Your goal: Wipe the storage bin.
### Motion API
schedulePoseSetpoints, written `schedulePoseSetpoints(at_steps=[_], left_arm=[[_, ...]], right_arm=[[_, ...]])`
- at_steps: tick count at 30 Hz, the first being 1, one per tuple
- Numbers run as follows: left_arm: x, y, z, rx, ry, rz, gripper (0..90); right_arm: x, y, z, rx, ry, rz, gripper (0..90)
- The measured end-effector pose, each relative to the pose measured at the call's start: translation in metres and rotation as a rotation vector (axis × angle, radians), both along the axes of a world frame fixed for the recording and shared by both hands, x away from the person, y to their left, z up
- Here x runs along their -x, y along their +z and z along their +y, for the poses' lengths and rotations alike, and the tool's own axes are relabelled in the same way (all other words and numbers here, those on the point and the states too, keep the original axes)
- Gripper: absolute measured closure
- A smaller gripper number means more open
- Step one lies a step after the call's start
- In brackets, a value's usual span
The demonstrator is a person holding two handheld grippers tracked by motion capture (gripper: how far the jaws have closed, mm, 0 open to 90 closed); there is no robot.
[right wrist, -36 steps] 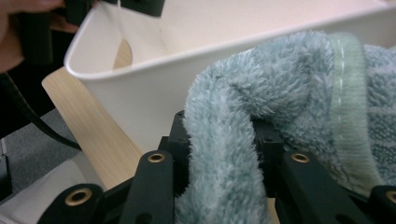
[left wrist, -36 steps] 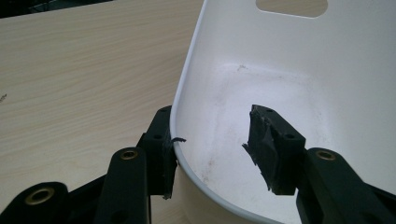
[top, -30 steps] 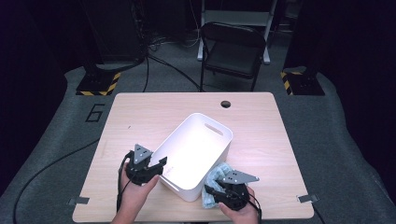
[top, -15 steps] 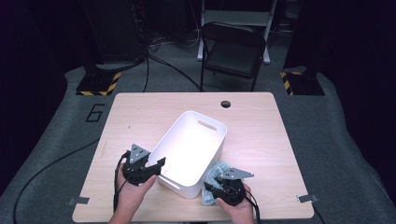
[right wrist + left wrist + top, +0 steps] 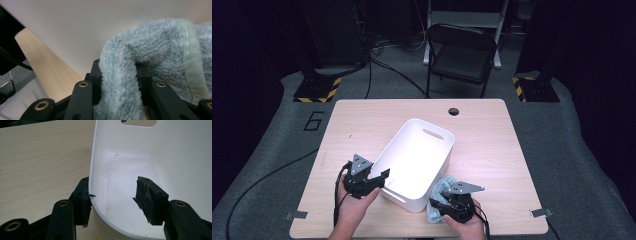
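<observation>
A white plastic bin (image 5: 432,131) stands at an angle in the middle of the wooden table (image 5: 492,150). My left gripper (image 5: 383,177) is at the bin's near left side. In the left gripper view my left gripper (image 5: 116,195) straddles the bin (image 5: 155,152) rim, one jaw outside and one inside. Its jaws have just been opening and stand open, the inner pad (image 5: 146,195) clear of the wall. My right gripper (image 5: 438,203) sits at the bin's near right corner, shut on a light blue towel (image 5: 445,182). The fluffy towel (image 5: 155,50) bunches between my right gripper (image 5: 120,72) jaws.
A cable hole (image 5: 454,111) marks the table's far edge. A black folding chair (image 5: 460,56) stands behind the table. Striped floor bases (image 5: 316,91) (image 5: 535,89) sit at the back left and right. Both grippers are close to the table's near edge.
The bin's far end has swung slightly to the left. Both hands stay almost where they were, the right one still holding the towel.
</observation>
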State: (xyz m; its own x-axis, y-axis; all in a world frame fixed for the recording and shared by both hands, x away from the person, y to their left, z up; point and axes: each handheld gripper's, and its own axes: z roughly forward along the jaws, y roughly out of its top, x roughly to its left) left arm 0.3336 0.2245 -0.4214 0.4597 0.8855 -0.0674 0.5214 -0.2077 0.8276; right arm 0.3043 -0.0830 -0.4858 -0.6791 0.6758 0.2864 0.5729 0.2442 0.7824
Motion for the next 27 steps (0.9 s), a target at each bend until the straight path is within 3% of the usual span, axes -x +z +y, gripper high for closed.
schedulePoseSetpoints(at_steps=[1, 12, 19, 27], left_arm=[[0.0, 0.0, -0.001, -0.002, 0.002, 0.0, 47.5], [0.0, 0.0, -0.002, -0.005, 0.003, 0.0, 47.7], [0.001, -0.001, -0.004, -0.008, 0.012, -0.006, 48.2], [0.0, -0.001, -0.003, -0.001, 0.012, -0.005, 47.8]], right_arm=[[0.005, 0.011, 0.001, -0.002, 0.008, -0.035, 66.9], [0.02, 0.052, 0.003, -0.034, 0.034, -0.15, 66.8], [0.02, 0.043, 0.005, -0.018, 0.036, -0.156, 67.2], [0.013, 0.013, 0.006, 0.0, 0.022, -0.064, 67.3]])
